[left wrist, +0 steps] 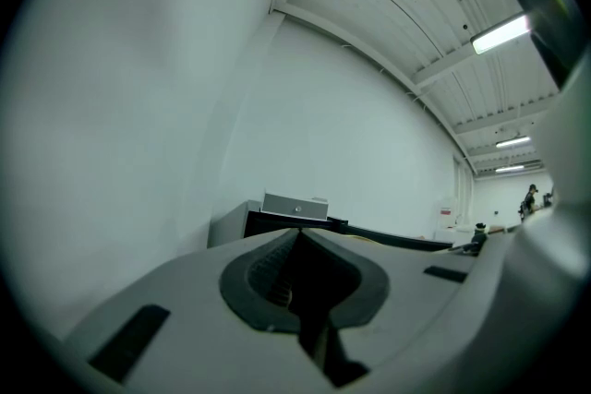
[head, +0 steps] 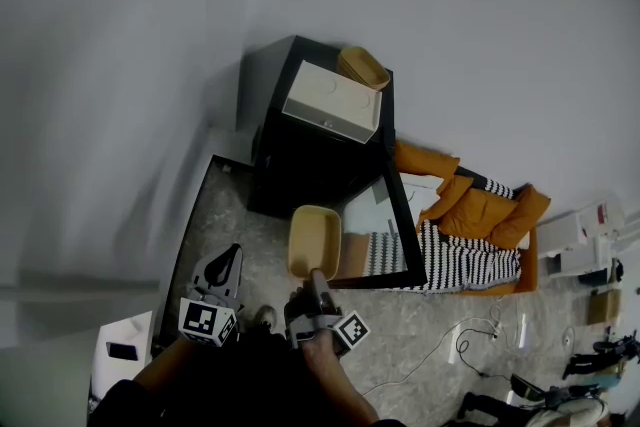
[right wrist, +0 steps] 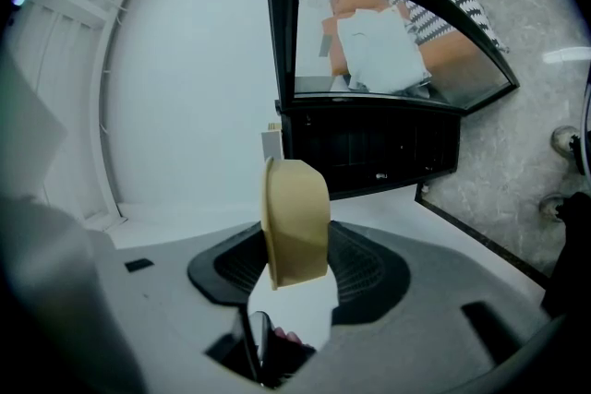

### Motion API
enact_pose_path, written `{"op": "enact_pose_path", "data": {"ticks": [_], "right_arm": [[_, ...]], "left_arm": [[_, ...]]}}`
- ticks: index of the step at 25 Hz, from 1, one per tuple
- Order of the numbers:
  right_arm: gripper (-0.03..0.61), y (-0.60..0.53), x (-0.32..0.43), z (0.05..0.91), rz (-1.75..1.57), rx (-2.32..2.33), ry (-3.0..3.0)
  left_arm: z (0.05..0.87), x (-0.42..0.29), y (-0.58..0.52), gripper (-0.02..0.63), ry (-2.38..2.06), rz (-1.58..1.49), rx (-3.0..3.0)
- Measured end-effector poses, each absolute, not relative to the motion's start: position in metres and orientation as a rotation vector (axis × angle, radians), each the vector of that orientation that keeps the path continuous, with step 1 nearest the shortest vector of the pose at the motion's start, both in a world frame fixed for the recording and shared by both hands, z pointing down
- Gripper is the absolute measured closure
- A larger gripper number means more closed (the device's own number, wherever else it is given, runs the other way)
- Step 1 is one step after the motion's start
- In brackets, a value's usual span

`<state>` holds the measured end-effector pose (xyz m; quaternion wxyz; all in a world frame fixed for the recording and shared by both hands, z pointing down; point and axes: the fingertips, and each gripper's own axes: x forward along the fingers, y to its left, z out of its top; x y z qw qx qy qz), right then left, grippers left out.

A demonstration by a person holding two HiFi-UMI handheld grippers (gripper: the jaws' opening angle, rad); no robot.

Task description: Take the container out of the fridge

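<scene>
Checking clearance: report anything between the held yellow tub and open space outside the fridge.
Nothing visible does. The yellow plastic tub, clamped in the right gripper, is already outside the small black fridge.

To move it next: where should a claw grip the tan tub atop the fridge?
Probably the rim of the tan tub, from above on the side away from the white box: its mouth faces up and the box crowds the other side.
</scene>
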<state>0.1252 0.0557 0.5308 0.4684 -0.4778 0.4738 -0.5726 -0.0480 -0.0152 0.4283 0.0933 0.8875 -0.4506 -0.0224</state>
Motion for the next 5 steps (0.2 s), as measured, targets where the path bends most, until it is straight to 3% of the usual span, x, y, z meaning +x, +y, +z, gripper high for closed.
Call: {"op": "enact_pose_path", "data": {"ticks": [5], "right_arm": [[0.39,0.0571,0.125,0.5293,-1.401,-1.165,1.168]], "left_arm": [[0.4271,-0.0487,-0.0133,0.609,-1.341,-0.066,2.631]]}}
